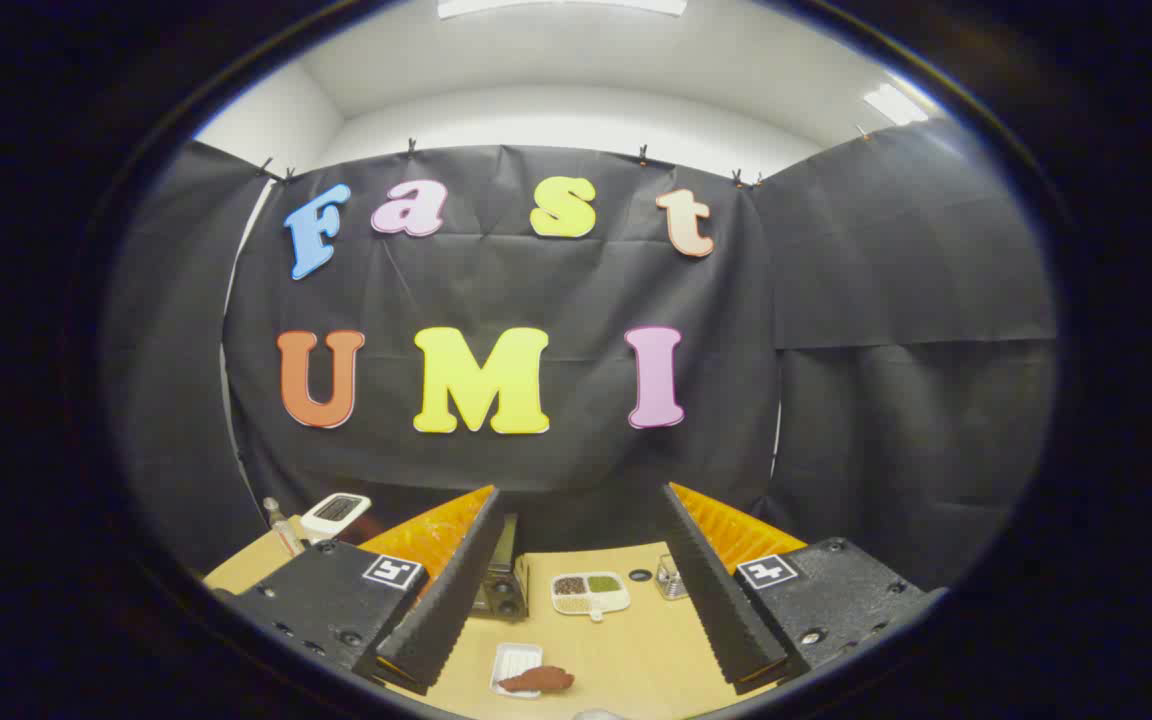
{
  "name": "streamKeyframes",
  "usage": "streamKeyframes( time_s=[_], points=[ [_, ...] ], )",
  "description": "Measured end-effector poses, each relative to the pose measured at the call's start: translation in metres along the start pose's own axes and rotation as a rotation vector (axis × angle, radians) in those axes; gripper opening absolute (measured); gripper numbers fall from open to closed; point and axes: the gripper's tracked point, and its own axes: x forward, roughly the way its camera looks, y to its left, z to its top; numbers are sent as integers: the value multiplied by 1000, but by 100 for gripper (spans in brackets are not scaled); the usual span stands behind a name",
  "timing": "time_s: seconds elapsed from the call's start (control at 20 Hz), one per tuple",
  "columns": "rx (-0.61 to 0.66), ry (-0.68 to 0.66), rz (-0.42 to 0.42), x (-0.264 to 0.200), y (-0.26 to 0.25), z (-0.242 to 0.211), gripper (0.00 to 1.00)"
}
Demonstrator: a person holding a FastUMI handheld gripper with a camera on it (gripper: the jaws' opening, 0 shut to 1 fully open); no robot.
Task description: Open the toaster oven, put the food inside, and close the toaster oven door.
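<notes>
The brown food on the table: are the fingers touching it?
Apart. The gripper view shows the fingers spread open, with bare table between them and the brown food.

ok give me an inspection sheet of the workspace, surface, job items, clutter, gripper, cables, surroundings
Surface: wooden table, lit evenly.
Job's things: toaster oven partly hidden behind a finger, door state cannot be told; brown food on a white tray, between the fingers, nearer than the oven.
Clutter: divided dish of grains; small metal holder; white device and a slim bottle beyond the fingers.
Gripper: gripper open, fingers wide apart, touching nothing, held above the table.
Cables: nothing seen.
Surroundings: black cloth wall, white ceiling with lights.
</notes>
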Motion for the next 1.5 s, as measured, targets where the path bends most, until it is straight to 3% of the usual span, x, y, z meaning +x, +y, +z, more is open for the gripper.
streamKeyframes(
  time_s=[0.85, 1.0, 1.15, 1.5],
  points=[
    [-23, 53, 39, 44, 44, -28, 99],
    [-41, 104, 27, 68, 70, -57, 99],
    [-14, 144, 86, 94, 121, -89, 99],
    [-12, 245, 123, 166, 210, -184, 100]
  ],
)
